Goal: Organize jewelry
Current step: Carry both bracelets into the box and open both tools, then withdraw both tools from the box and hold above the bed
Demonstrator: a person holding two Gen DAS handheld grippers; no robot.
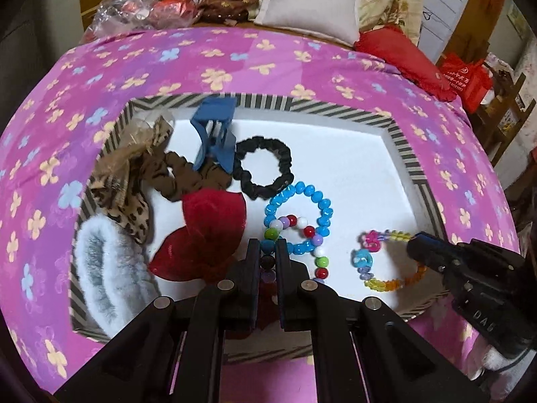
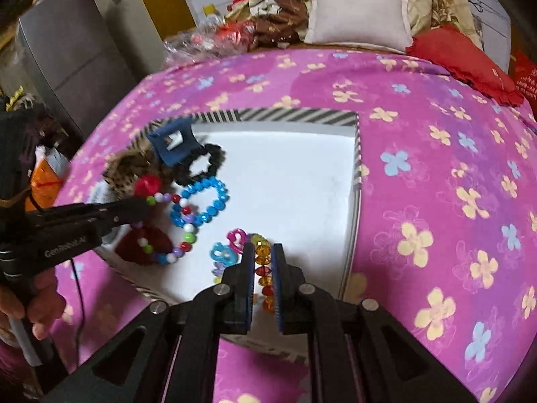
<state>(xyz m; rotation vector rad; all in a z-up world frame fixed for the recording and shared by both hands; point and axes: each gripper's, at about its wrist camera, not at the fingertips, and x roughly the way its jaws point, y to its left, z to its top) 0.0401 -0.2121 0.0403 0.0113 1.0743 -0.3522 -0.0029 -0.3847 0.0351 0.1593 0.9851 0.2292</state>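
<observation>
A striped-rim box (image 1: 339, 105) with a white floor sits on the pink flowered bedspread. In it lie a multicoloured bead bracelet (image 1: 310, 231), a blue bead bracelet (image 1: 322, 201), a black scrunchie (image 1: 261, 168), a blue claw clip (image 1: 214, 131) and a charm bracelet (image 1: 389, 282) with orange and yellow beads. My left gripper (image 1: 267, 248) is shut on the multicoloured bead bracelet at its near side. My right gripper (image 2: 261, 252) is shut on the charm bracelet's orange beads (image 2: 263, 252). The right gripper shows in the left wrist view (image 1: 419, 241), the left gripper in the right wrist view (image 2: 147, 208).
A red bow (image 1: 208, 228), brown scrunchie (image 1: 181, 181), leopard-print fabric (image 1: 131, 198) and white fluffy piece (image 1: 107, 268) fill the box's left side. A white pillow (image 1: 308, 3) and red cushion (image 1: 406, 57) lie at the bed's far end. A grey cabinet (image 2: 67, 50) stands left.
</observation>
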